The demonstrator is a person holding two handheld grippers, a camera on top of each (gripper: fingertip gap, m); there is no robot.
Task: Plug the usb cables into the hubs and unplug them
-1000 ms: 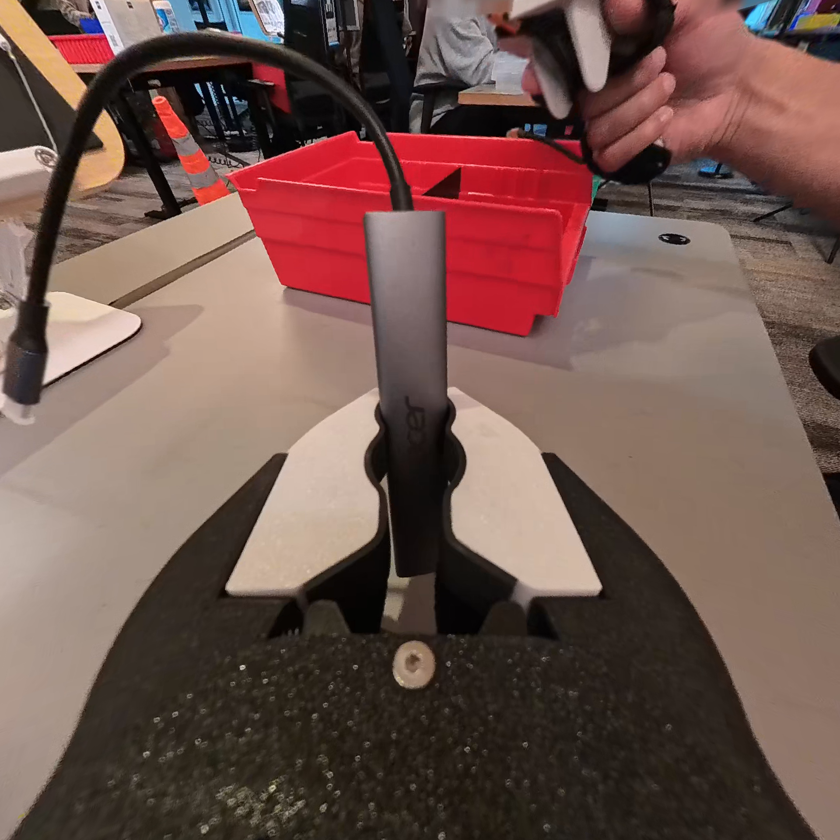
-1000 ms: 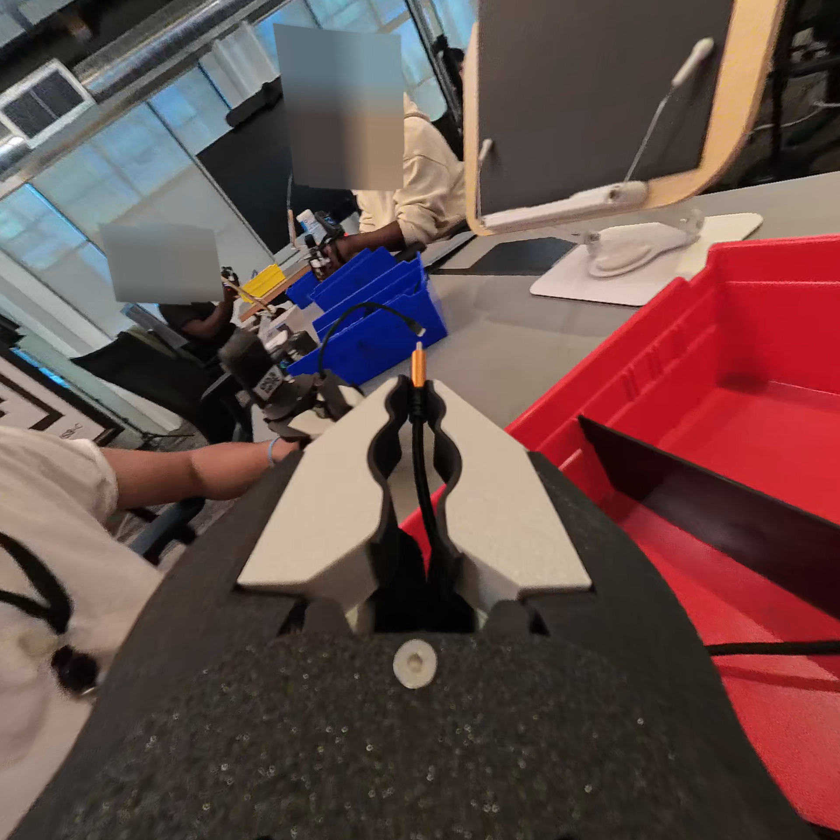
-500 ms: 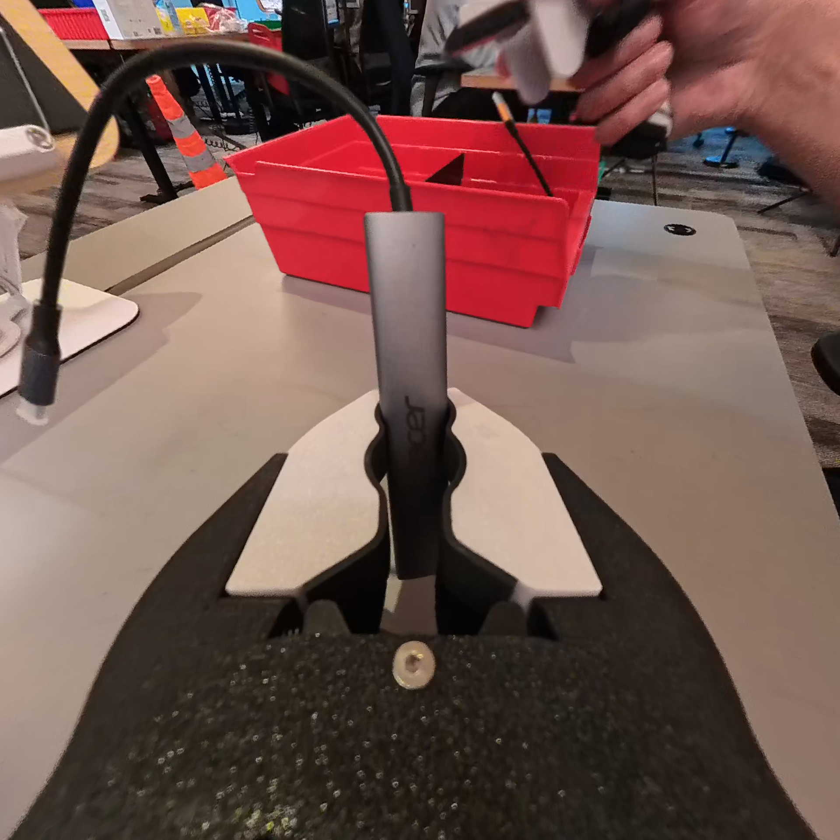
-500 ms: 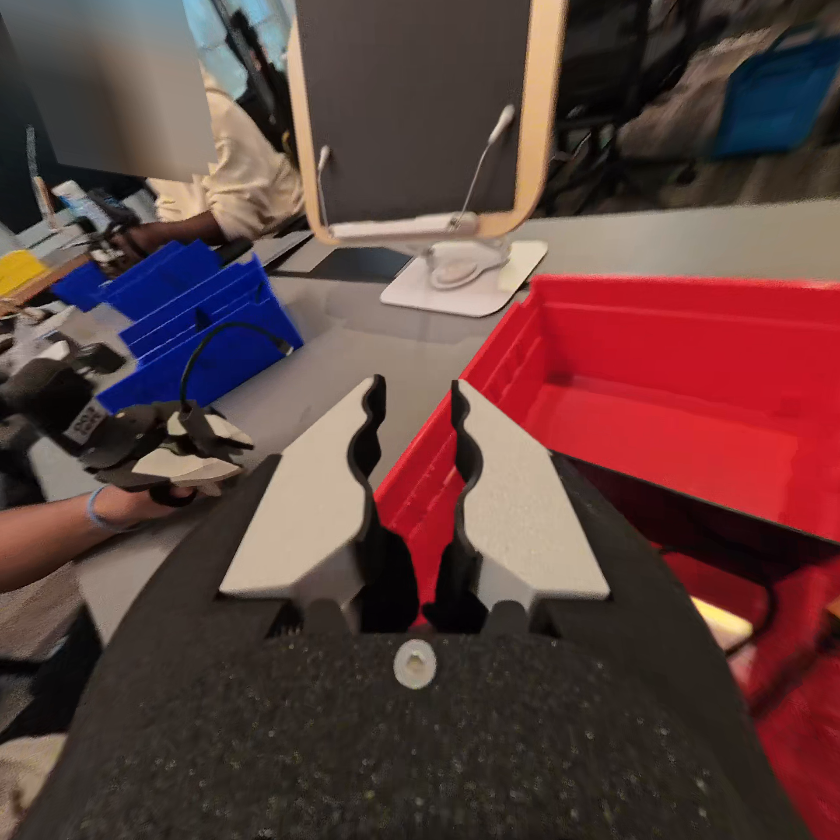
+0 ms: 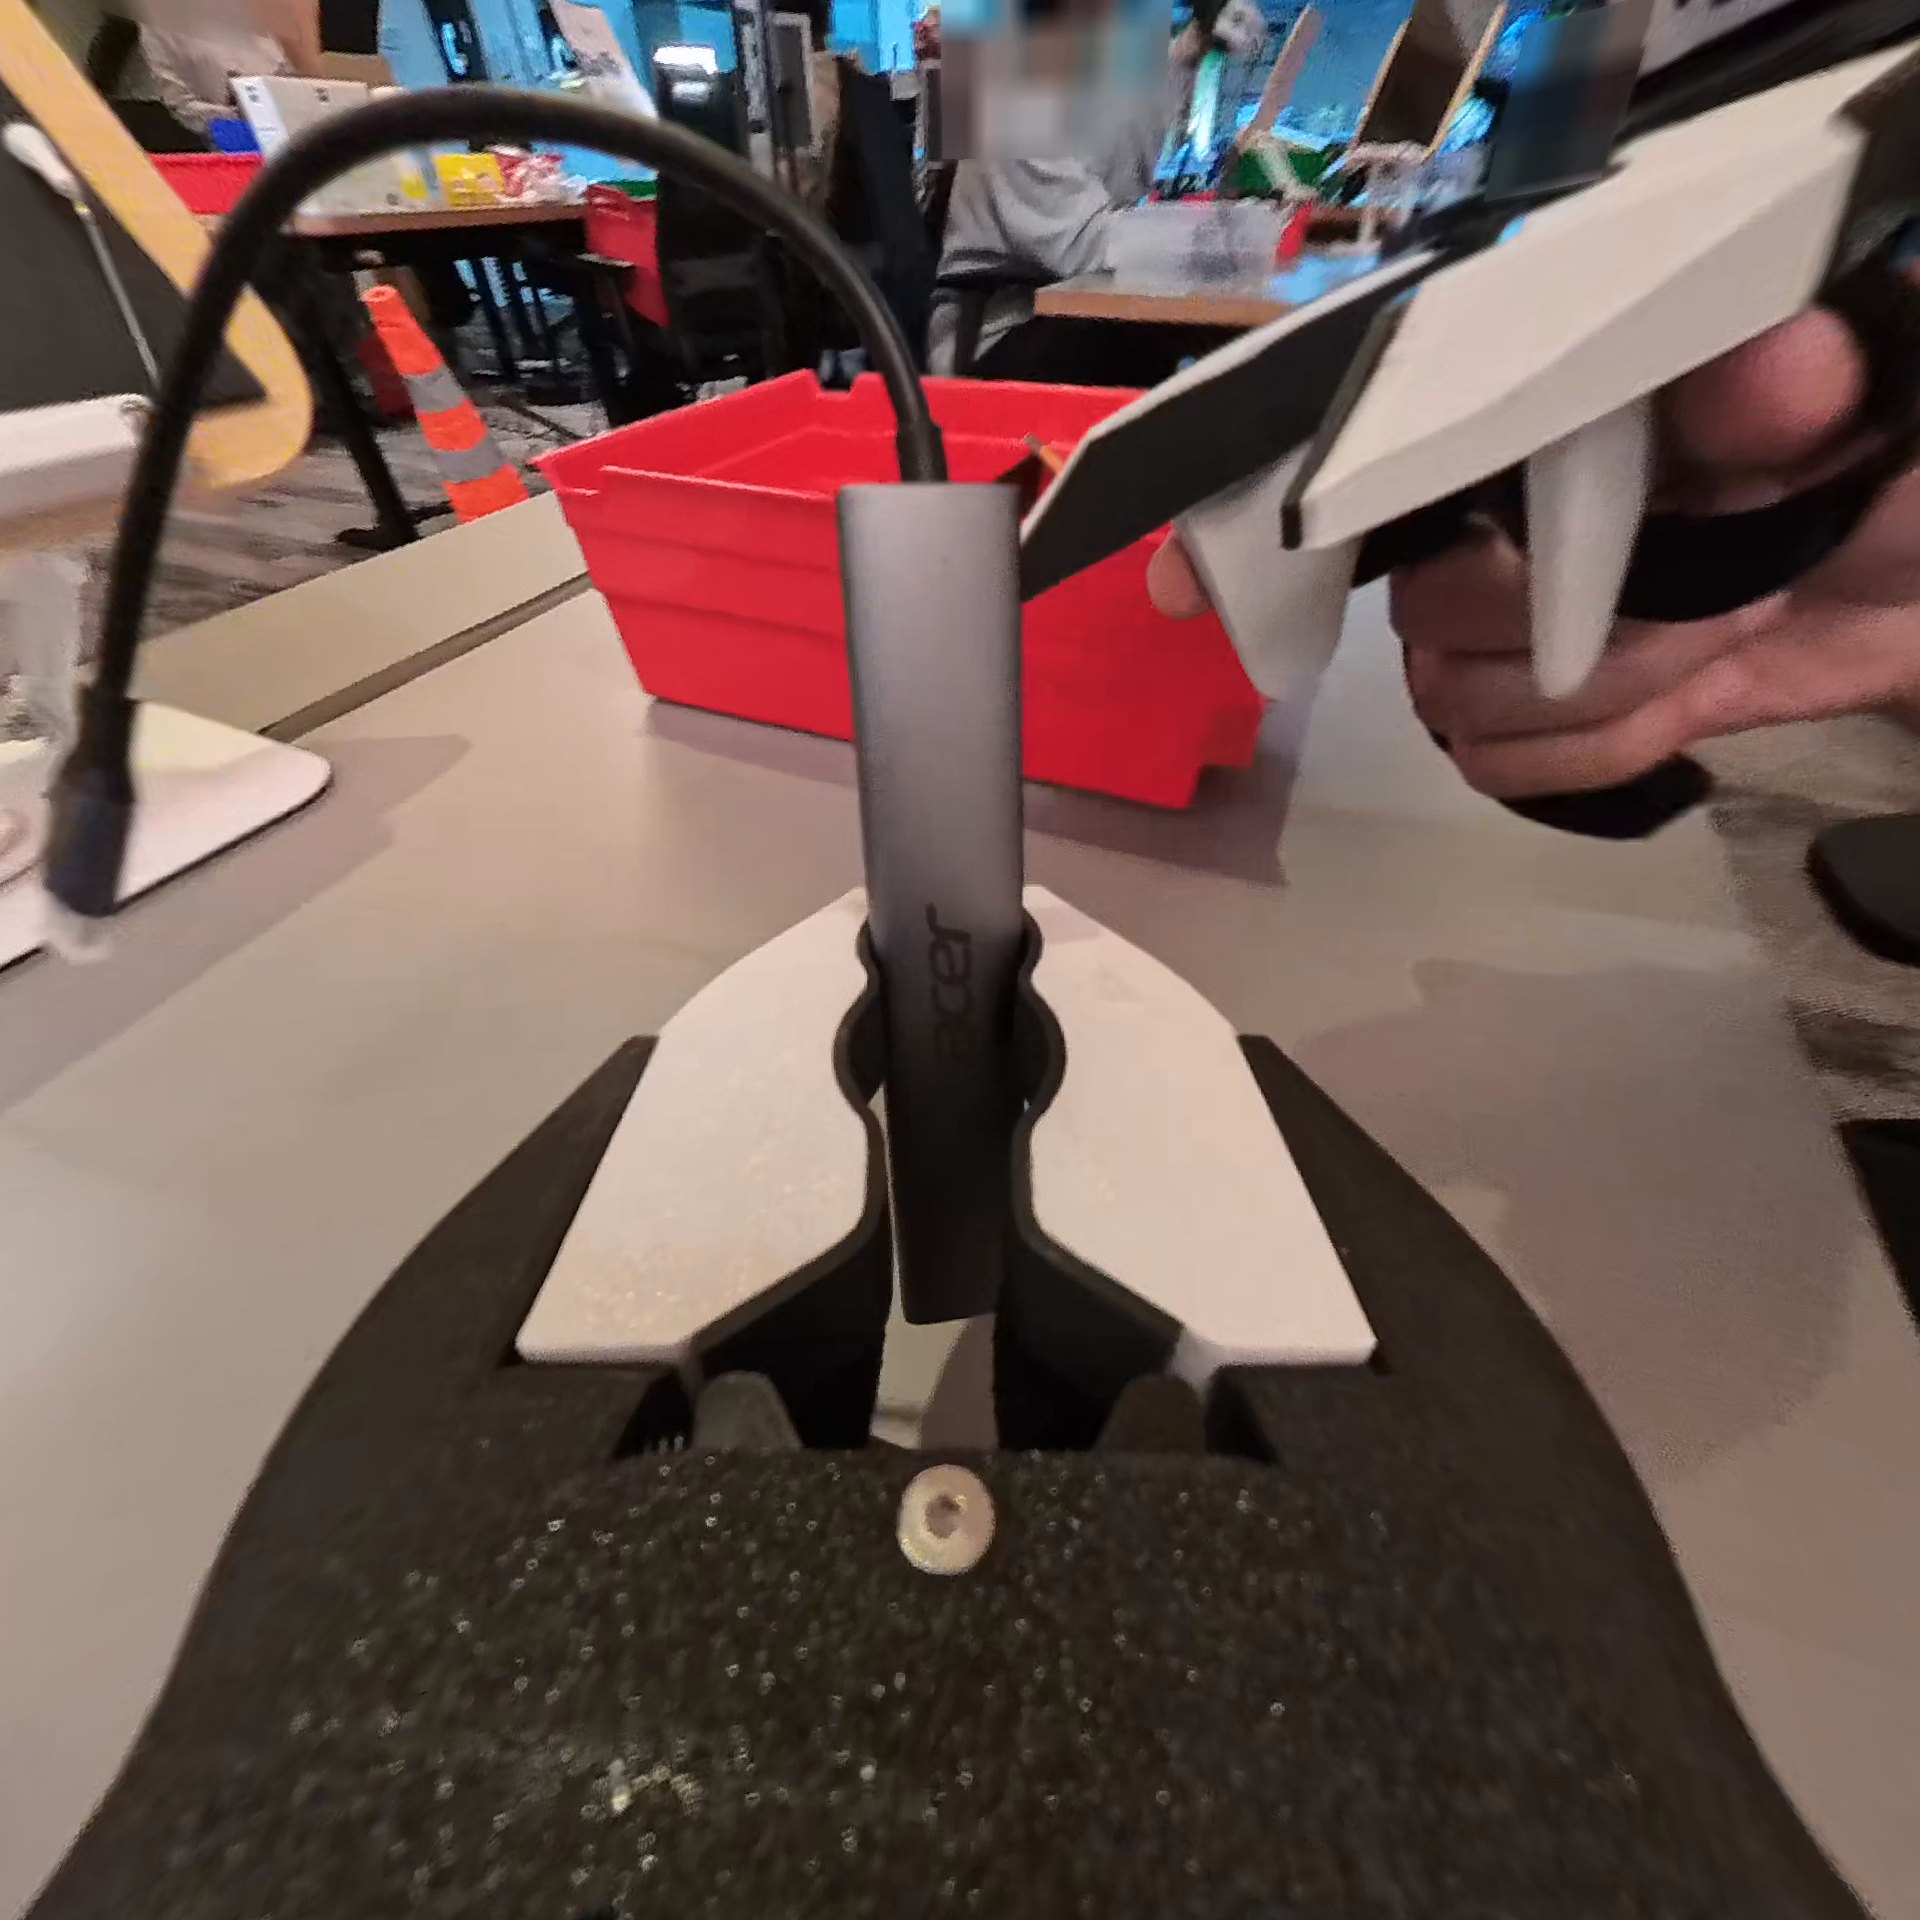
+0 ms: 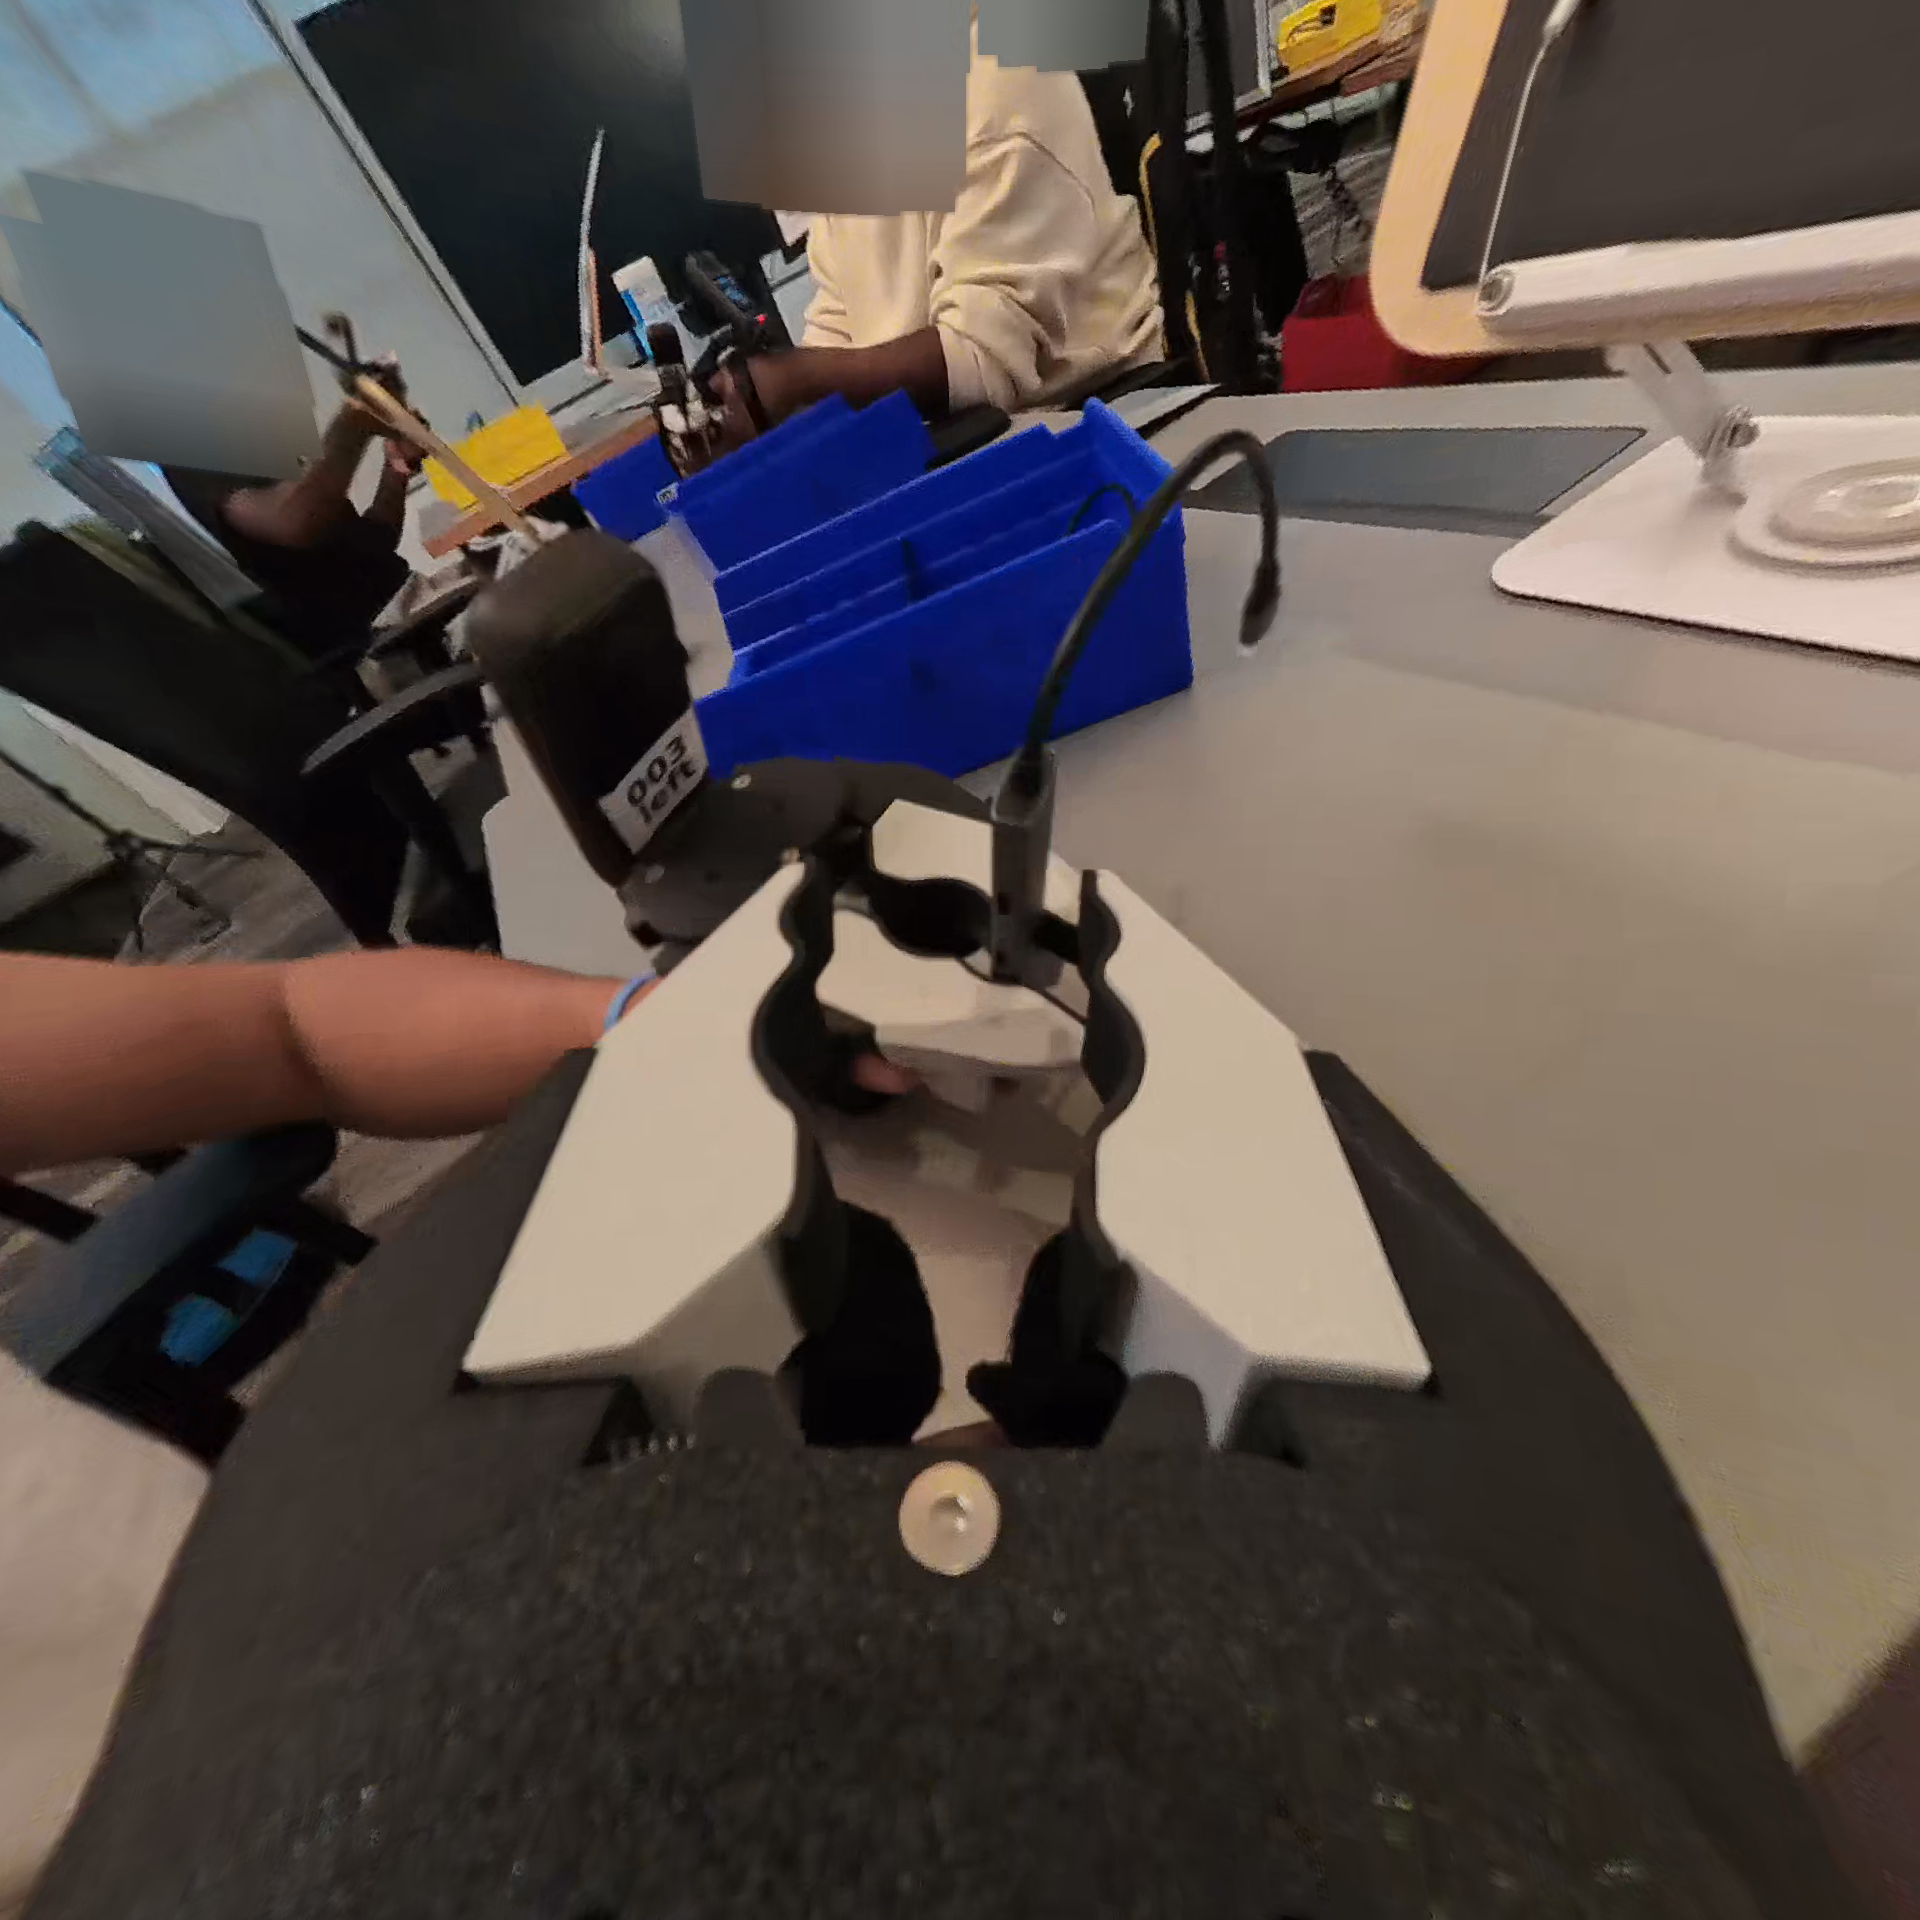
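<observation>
My left gripper is shut on a slim grey hub and holds it upright above the grey table. A thick black cable arches from the hub's top to the left and ends in a plug. My right gripper is open and empty. In the left wrist view it comes in from the right, its tips close to the hub's top. In the right wrist view the left gripper and the hub sit just beyond my open fingers.
A red bin stands on the table behind the hub. A blue divided bin sits beyond the left gripper. A white tablet stand is at the table's far side. People sit at nearby tables, and an orange cone stands on the floor. Tip to tip, the grippers are about 6 cm apart.
My right gripper let go of a thin orange-tipped cable over the red bin, opened wide, and swung over to the hub. My left gripper kept hold of the hub, nearly still.
</observation>
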